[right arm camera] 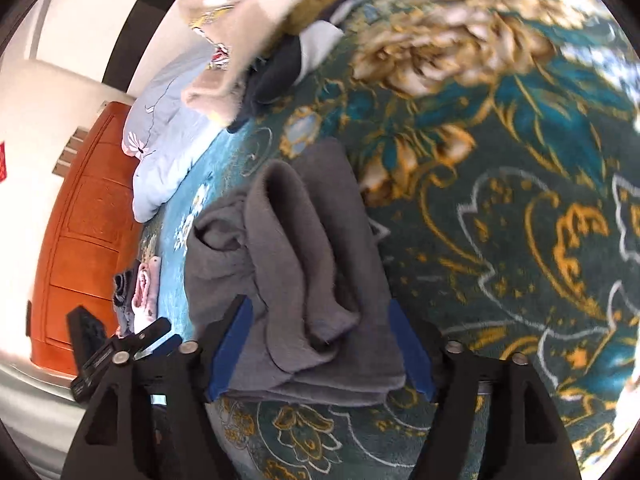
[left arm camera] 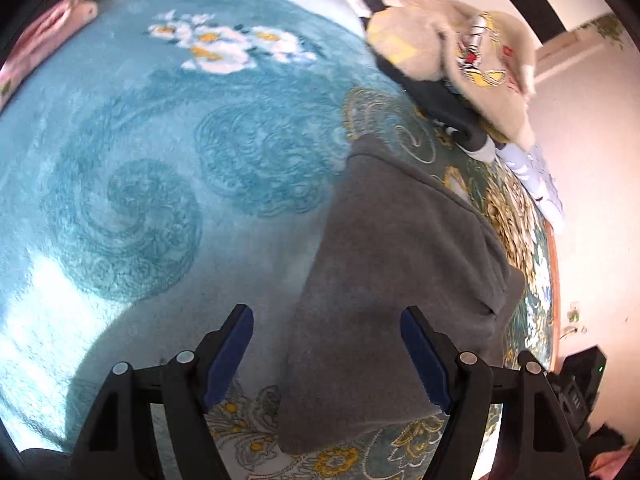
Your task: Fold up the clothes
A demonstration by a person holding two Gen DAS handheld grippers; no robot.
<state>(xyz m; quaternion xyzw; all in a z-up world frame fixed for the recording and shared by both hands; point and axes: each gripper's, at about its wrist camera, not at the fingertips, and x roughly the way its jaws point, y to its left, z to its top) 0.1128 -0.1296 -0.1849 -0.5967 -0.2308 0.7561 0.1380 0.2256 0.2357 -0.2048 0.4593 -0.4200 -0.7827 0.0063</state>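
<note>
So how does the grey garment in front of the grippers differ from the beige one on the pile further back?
The grey garment is plain, while the beige garment carries a colourful cartoon print. The grey one lies alone on the blanket, partly folded into layers; the beige one is crumpled on top of dark clothes. Both look like soft, fuzzy fabric, and neither is gripped.

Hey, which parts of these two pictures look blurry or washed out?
Left wrist view: sunlight washes out the blanket at lower left, and the clothes pile is smeared. Right wrist view: the gold flower pattern is motion-blurred; the gray garment stays sharp.
</note>
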